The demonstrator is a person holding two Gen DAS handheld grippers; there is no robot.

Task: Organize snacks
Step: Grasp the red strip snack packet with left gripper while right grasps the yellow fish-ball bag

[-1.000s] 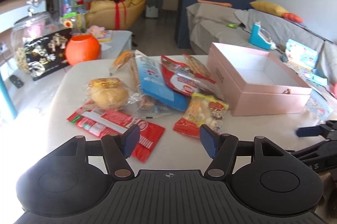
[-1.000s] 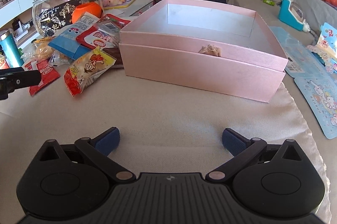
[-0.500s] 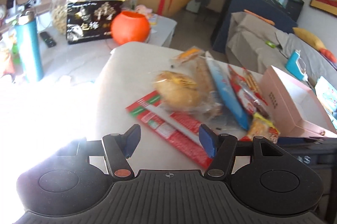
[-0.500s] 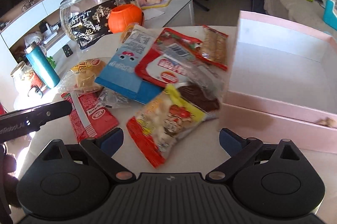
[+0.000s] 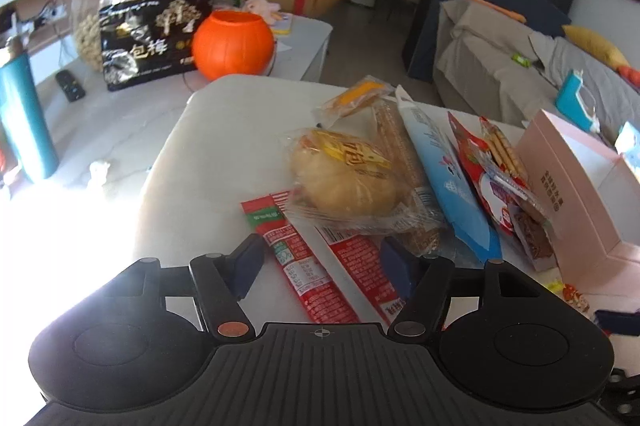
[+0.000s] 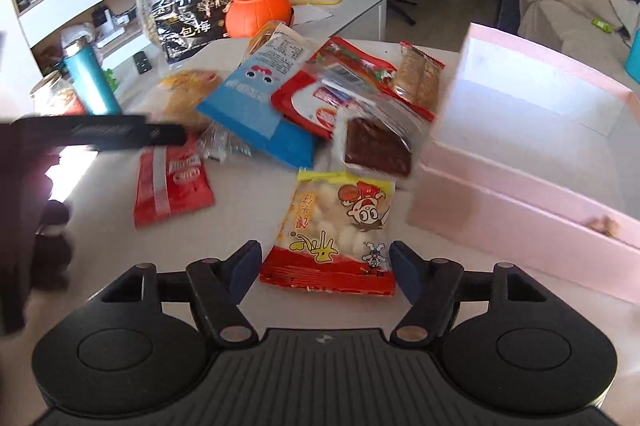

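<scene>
**Sorting barely begun; both claws closing in on the pile**

The left claw (image 5: pixel 322 262) gapes wide, empty, straddling the red packet (image 5: pixel 304 266). The right claw (image 6: pixel 325 266), equally wide and empty, brackets the candy bag (image 6: pixel 338 230). Beyond, snacks lie heaped on the surface (image 6: pixel 240 246); the pink box (image 6: pixel 532 162) right of it looks nearly empty. A second ago both claws hung farther back.

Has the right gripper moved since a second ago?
Yes. The right gripper swung left, away from the pink box, and now straddles the yellow-and-red snack bag, jaws open.
</scene>
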